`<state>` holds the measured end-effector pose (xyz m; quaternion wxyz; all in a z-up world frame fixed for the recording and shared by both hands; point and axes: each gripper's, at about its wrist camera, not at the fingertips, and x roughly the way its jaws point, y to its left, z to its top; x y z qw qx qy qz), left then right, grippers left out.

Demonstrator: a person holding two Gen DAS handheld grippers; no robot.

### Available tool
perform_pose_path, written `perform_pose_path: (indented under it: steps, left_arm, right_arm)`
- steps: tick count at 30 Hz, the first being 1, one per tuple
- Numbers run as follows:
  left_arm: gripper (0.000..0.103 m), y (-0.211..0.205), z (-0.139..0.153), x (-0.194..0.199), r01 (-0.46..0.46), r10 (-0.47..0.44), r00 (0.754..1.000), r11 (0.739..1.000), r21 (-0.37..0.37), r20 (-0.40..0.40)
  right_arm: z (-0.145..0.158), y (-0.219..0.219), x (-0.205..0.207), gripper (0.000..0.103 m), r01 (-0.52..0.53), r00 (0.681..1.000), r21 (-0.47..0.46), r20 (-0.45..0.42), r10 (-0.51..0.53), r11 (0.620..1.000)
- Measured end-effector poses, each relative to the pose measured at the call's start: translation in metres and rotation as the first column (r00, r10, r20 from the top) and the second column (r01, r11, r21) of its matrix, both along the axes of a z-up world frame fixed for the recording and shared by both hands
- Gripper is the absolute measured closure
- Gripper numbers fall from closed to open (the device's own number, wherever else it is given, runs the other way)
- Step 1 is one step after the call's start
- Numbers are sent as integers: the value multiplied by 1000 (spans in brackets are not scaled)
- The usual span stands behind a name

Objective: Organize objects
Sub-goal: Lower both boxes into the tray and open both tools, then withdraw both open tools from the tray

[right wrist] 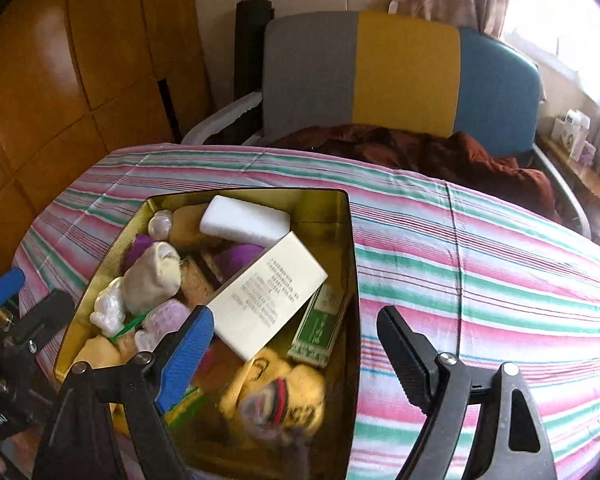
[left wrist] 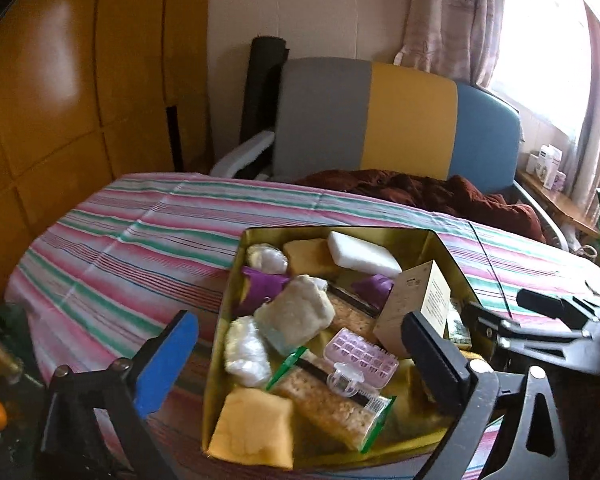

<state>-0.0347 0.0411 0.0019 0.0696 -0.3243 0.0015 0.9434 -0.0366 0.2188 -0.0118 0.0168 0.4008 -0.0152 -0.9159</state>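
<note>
Nearest the lens, the left gripper (left wrist: 300, 340) is hanging over the near end of the gold tin (left wrist: 236, 280), its blue pad on the left outside the wall and its black pad over the contents, jaws standing wide apart and gripping nothing. The right gripper (right wrist: 296, 340) is hovering likewise, spread and empty, its blue pad above the tin's near right corner and its black one over the striped cloth (right wrist: 480, 260), perhaps because both are straddling the tin wall to reach in or to steady it (one moment is not settling which). The task's things are all sitting inside the tin: a white box (right wrist: 268, 284) is leaning tilted across the others, propped on the green packet (right wrist: 320, 328) beside the right wall; a white bar (left wrist: 362, 254) is resting at the far end, a yellow sponge (left wrist: 252, 432) at the near left corner, a pink case (left wrist: 360, 354) and an oat bar (left wrist: 332, 404) between. The cloth around the tin is showing no loose items, so this is fitting either a filled tin or one waiting for unpacking.
</note>
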Motion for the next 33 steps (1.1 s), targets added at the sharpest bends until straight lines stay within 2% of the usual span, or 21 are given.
perform_pose_path:
  steps: [11,14,20,33]
  left_arm:
    - [0,5,6,26,-32,32,999,999,-17,4]
    - [0,6,7,29,-36,36,999,999,-7,9]
    - [0,9,13,38,-62,61,998,997,-46,-32]
    - [0,8,17,43,-42,41,999,999,-20,-30]
  right_arm:
    - [12,3,39,18,101,991,39,-96,-97,994]
    - [12,8,39,18,113,990,33,-91,-109,993]
    - [12,3,44,18,102,991,34,-92,-98,994]
    - [10,-7,45,18,77,994,41,-84,-73,996]
